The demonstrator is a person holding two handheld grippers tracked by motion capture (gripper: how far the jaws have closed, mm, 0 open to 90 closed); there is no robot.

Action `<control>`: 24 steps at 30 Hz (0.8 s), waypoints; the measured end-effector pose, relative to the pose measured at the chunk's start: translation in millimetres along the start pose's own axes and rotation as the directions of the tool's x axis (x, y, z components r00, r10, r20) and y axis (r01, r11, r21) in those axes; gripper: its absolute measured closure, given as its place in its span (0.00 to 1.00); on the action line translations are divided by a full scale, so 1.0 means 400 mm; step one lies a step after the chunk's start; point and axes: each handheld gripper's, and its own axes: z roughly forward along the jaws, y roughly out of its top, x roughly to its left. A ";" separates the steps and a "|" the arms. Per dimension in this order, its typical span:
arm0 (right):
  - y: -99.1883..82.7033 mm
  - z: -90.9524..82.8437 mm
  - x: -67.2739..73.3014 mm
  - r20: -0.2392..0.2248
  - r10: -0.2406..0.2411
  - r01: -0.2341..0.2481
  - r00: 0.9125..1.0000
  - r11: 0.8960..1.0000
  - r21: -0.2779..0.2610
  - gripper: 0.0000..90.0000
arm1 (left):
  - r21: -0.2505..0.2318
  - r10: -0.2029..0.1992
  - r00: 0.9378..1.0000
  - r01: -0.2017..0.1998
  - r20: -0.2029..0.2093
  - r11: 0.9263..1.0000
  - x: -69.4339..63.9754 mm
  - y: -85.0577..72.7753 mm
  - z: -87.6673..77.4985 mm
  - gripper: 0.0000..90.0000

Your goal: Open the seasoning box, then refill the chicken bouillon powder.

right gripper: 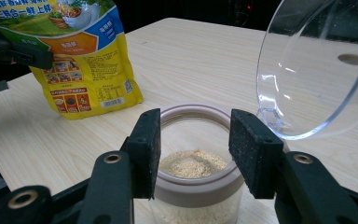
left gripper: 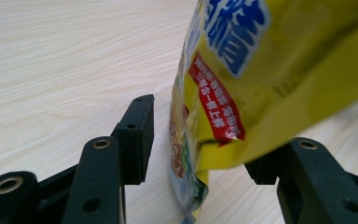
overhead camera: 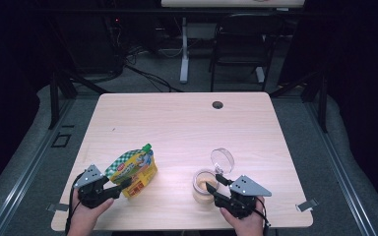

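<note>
Left claw (overhead camera: 120, 187), jaws parted and clear of the yellow pouch (overhead camera: 134, 169) standing between them on the surface (overhead camera: 177, 123). Right claw (overhead camera: 213, 188) clasped the open jar (overhead camera: 204, 185), steadying it; the hinged lid (overhead camera: 222, 160) stood raised, presumably for filling.

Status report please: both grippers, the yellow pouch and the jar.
Left gripper open around the yellow pouch, which stands upright. Right gripper clamped on the open jar of granules, clear lid flipped up. Table between them bare.
</note>
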 end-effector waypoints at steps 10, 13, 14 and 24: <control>0.005 -0.008 -0.009 -0.018 0.014 -0.014 1.000 1.000 0.006 0.61 | -0.005 0.001 1.000 -0.001 -0.011 1.000 -0.004 0.003 -0.004 0.54; 0.008 -0.011 -0.011 -0.022 0.012 -0.012 1.000 1.000 0.006 0.62 | 0.002 0.001 1.000 -0.001 -0.009 1.000 -0.006 0.003 -0.004 0.54; 0.008 -0.012 -0.012 -0.023 0.010 -0.010 1.000 1.000 0.010 0.62 | -0.004 0.000 1.000 0.000 -0.012 1.000 -0.006 0.003 -0.003 0.54; 0.018 -0.031 -0.031 -0.031 0.022 -0.022 0.999 1.000 0.012 0.68 | -0.004 0.007 1.000 -0.007 -0.024 1.000 -0.009 -0.006 -0.022 0.51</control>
